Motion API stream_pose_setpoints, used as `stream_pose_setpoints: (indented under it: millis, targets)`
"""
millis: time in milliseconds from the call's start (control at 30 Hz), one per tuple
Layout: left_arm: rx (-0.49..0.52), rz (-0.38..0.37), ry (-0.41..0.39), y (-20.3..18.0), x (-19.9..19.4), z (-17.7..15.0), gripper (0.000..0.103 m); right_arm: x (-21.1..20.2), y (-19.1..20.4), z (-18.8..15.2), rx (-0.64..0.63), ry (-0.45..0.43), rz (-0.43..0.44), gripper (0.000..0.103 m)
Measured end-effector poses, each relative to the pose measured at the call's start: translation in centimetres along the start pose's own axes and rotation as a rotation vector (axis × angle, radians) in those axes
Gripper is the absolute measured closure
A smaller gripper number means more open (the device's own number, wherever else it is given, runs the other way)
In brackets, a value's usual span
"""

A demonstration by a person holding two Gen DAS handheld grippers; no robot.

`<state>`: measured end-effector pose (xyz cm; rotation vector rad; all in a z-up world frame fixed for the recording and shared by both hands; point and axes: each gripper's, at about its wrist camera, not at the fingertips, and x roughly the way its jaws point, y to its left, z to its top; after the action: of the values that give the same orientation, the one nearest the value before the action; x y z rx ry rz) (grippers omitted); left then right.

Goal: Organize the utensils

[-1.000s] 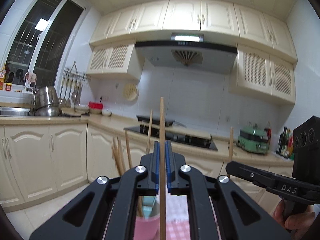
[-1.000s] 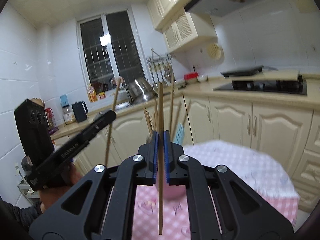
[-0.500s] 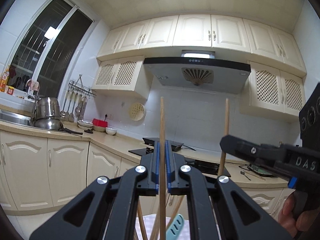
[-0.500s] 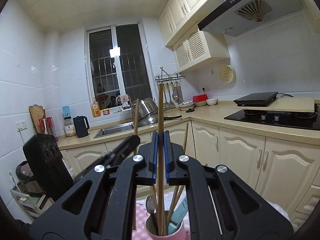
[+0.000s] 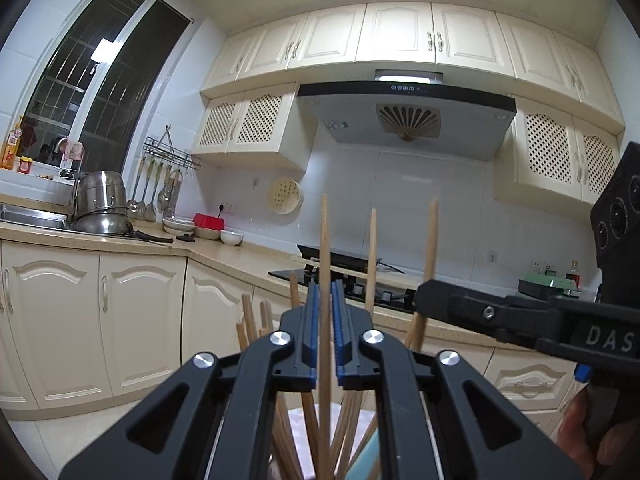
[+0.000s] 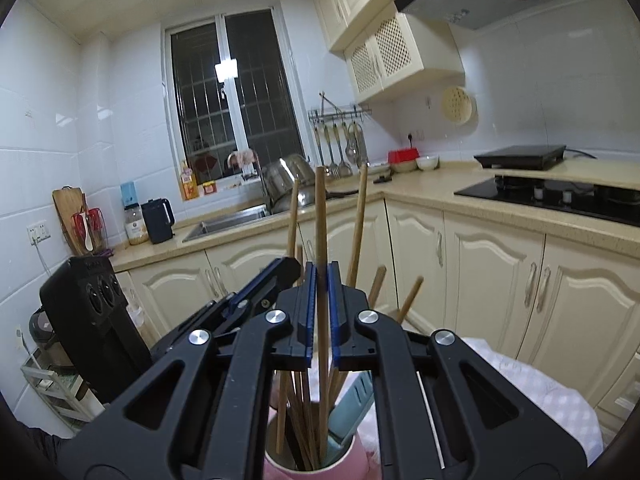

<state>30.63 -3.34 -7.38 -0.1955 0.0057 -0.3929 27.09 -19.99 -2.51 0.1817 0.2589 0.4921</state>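
My left gripper (image 5: pixel 325 294) is shut on a wooden chopstick (image 5: pixel 325 248) held upright, its lower end down among several chopsticks (image 5: pixel 304 412) below. My right gripper (image 6: pixel 322 276) is shut on another wooden chopstick (image 6: pixel 321 216), whose lower end reaches into a pink holder cup (image 6: pixel 320 470). The cup holds several chopsticks (image 6: pixel 298 408) and a pale blue-handled utensil (image 6: pixel 352 404). The right gripper also shows in the left wrist view (image 5: pixel 432 304), with its chopstick (image 5: pixel 431 236). The left gripper shows in the right wrist view (image 6: pixel 286 270).
The cup stands on a pink checked tablecloth (image 6: pixel 532 392). Cream kitchen cabinets (image 6: pixel 500 264), a black hob (image 6: pixel 560 194), a sink (image 6: pixel 228 222) with steel pots (image 5: pixel 102 208) and hanging ladles (image 5: pixel 156 192) lie behind.
Both grippers have come down with their chopsticks toward the pink cup. The chopstick ends now sit among the ones in the cup. The grippers stand closer together.
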Motion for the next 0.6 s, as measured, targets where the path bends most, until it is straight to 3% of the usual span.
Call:
stream_pose_setpoints:
  millis: [33, 67, 100, 133, 233, 300, 333, 600]
  targets:
    - [0.000, 0.005, 0.001, 0.1, -0.4, 0.0, 0.066, -0.3, 0.0, -0.1, 0.003, -0.001, -0.008, 0.092]
    - [-0.004, 0.008, -0.002, 0.2, -0.7, -0.1, 0.044, -0.5, 0.0, -0.1, 0.008, -0.007, -0.016, 0.075]
    - [-0.016, 0.014, -0.011, 0.4, -1.4, 0.1, 0.039, -1.2, -0.1, -0.2, 0.021, -0.024, -0.022, 0.040]
    - [-0.019, 0.014, -0.013, 0.5, -1.9, 0.2, 0.035, -1.6, -0.2, -0.2, 0.027, -0.042, -0.028, 0.027]
    - [-0.013, 0.017, 0.002, 0.7, -3.4, 0.8, 0.017, -3.1, -0.2, -0.3, 0.036, -0.061, -0.054, 0.020]
    - [-0.001, 0.030, 0.008, 0.6, -4.6, 1.2, 0.010, -4.0, -0.3, -0.5, 0.050, -0.070, -0.075, 0.006]
    - [0.010, 0.043, 0.014, 0.5, -5.2, 1.4, 0.005, -4.3, -0.4, -0.5, 0.053, -0.067, -0.082, 0.006]
    - [0.089, 0.136, 0.097, -1.0, -10.2, 2.4, 0.004, -7.3, 0.4, -1.8, 0.096, -0.023, -0.134, 0.006]
